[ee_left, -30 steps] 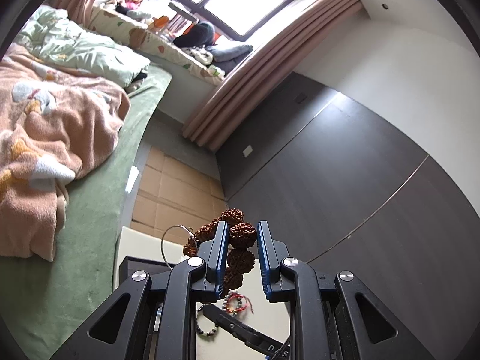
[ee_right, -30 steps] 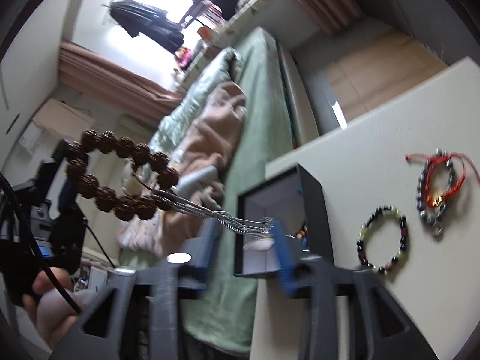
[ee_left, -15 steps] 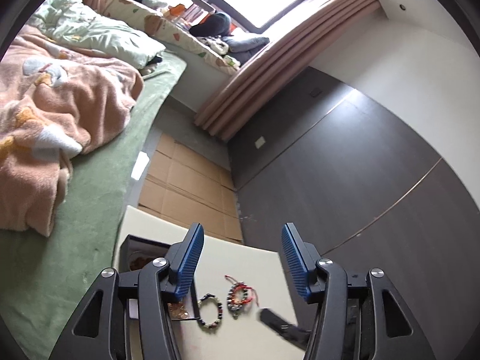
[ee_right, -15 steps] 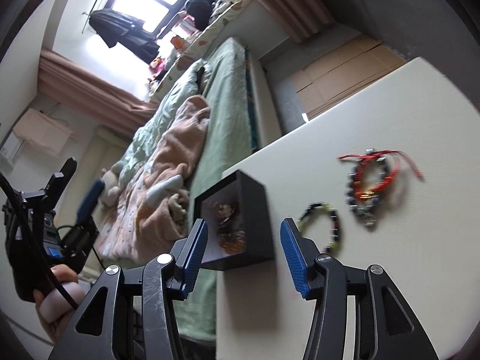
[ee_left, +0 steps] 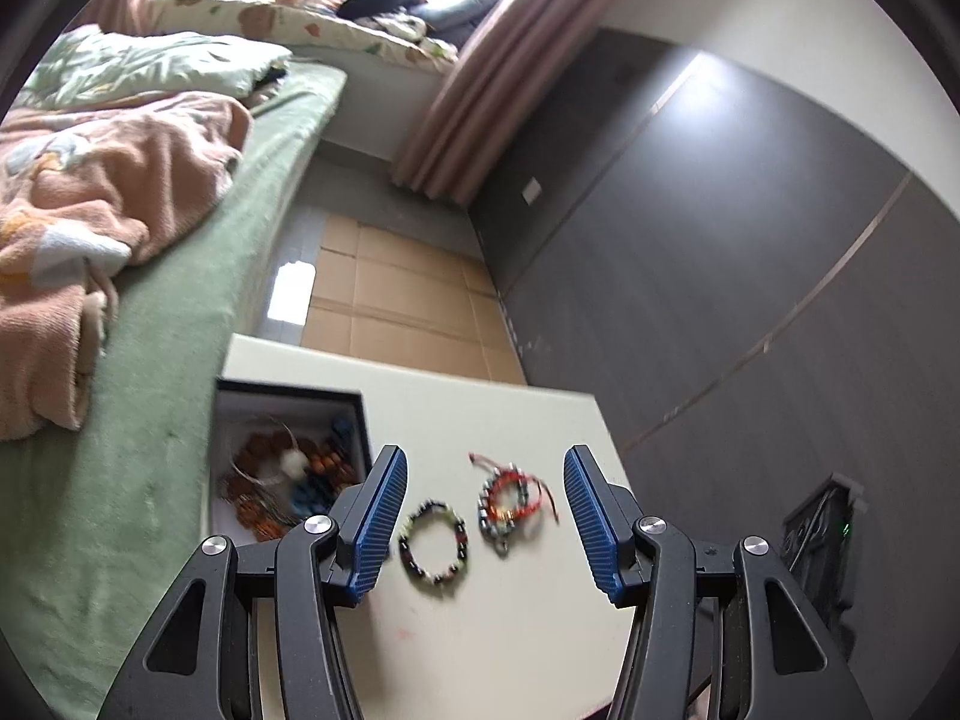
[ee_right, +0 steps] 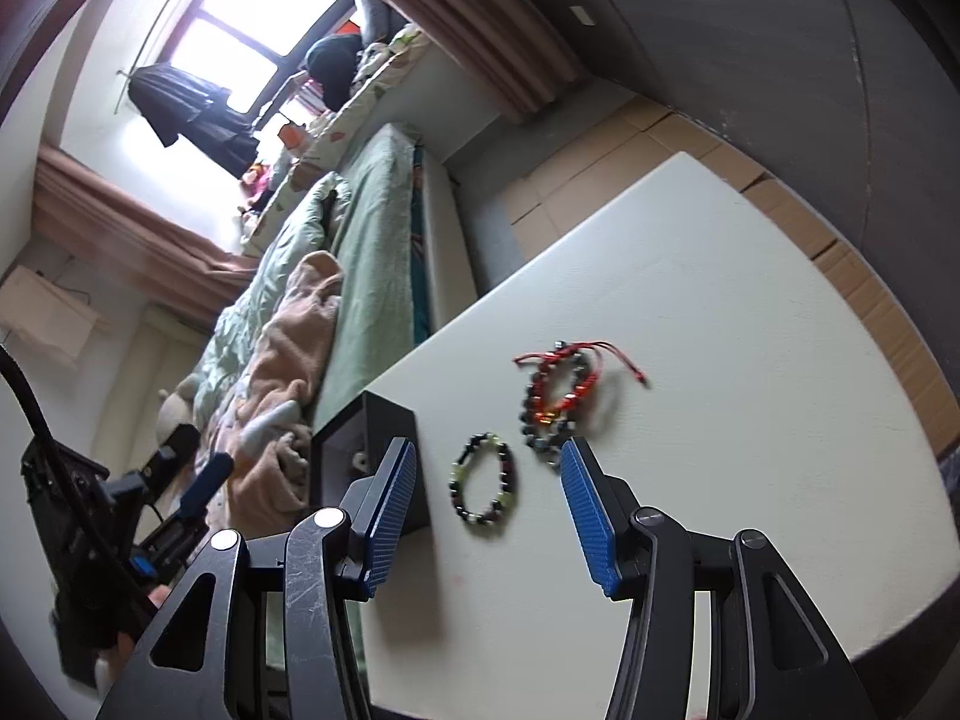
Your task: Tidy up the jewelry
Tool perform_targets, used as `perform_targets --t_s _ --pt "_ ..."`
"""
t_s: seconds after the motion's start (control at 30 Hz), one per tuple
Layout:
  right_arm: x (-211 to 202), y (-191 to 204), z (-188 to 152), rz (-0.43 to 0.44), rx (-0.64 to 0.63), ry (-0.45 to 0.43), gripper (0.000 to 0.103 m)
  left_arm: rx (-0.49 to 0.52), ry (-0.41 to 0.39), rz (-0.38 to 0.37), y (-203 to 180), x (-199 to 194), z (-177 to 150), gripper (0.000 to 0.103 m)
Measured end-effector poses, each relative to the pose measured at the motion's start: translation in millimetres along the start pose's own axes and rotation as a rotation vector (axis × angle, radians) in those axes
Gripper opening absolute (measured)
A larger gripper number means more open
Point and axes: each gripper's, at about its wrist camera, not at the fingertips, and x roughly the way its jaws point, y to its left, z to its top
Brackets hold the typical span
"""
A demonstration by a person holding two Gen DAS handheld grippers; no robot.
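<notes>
A black open jewelry box (ee_left: 354,414) stands at the left edge of the white table (ee_left: 510,630). It holds a brown bead bracelet (ee_left: 258,468) and other pieces. A black and green bead bracelet (ee_left: 433,542) and a red cord bracelet (ee_left: 510,498) lie on the table beside the box. My left gripper (ee_left: 480,516) is open and empty, hovering above the two bracelets. My right gripper (ee_right: 486,510) is open and empty, above the black and green bracelet (ee_right: 483,486), with the red cord bracelet (ee_right: 561,396) just beyond and the box (ee_right: 372,450) to its left.
A bed with a green sheet (ee_left: 180,360) and pink blanket (ee_left: 90,192) runs along the table's left side. A dark wall (ee_left: 720,240) lies to the right. Cardboard covers the floor (ee_left: 390,294) beyond the table. The left gripper shows in the right wrist view (ee_right: 198,483).
One second ago my left gripper held the brown bead bracelet and my right held a feathered piece. Both opened; these pieces now lie in the box. Both grippers have moved over the table bracelets.
</notes>
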Motion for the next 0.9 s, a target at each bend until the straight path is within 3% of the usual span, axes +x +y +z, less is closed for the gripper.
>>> perform_targets --t_s 0.3,0.63,0.9 --pt "-21 -30 2 -0.064 0.065 -0.022 0.051 0.093 0.097 0.034 -30 37 -29 0.056" --pt "-34 -60 5 -0.105 0.145 -0.019 0.051 0.182 0.213 0.121 -44 85 -57 0.038" --pt "-33 -69 9 -0.109 0.165 -0.003 0.051 0.238 0.274 0.200 -41 120 -69 0.035"
